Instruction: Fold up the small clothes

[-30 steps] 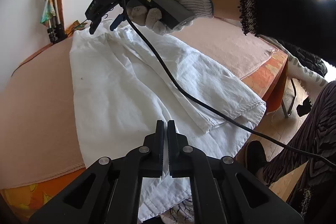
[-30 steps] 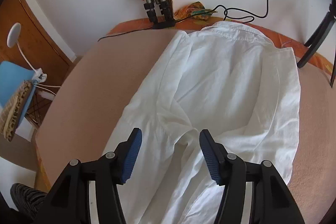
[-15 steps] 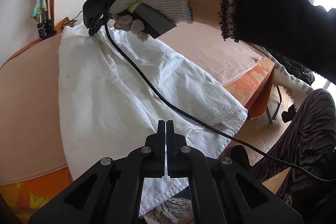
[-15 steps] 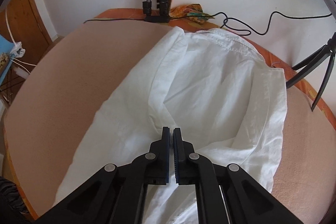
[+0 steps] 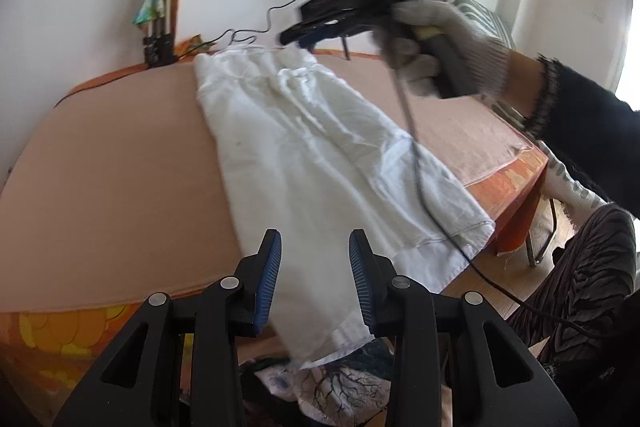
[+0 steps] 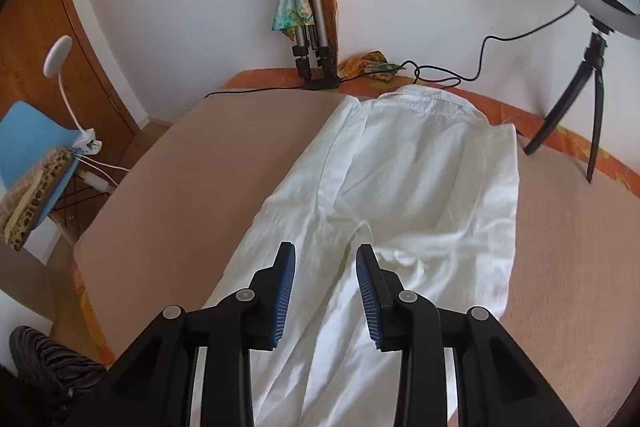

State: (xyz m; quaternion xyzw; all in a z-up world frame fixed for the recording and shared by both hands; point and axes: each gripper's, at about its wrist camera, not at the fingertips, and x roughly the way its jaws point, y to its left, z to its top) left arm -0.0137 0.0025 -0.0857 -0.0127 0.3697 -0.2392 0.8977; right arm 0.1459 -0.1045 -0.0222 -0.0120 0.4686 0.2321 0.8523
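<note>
White trousers [image 5: 320, 163] lie lengthwise on the peach-covered bed [image 5: 112, 179], legs hanging over the near edge. My left gripper [image 5: 315, 259] is open and empty above the leg ends. In the left wrist view my right gripper [image 5: 308, 35], held by a gloved hand, hovers blurred above the waistband end. In the right wrist view the right gripper [image 6: 326, 267] is open and empty above the crotch area of the trousers [image 6: 420, 187], waistband at the far end.
A folded tripod [image 6: 312, 39] with a coloured scarf leans on the far wall. A ring light stand [image 6: 580, 99] stands at the right. A black cable [image 5: 420, 179] trails across the trousers. A blue chair [image 6: 36, 155] stands left of the bed.
Both grippers have opened from shut half a second ago. The right gripper has lifted and moved right, away from the waistband. The trousers lie flatter and straighter.
</note>
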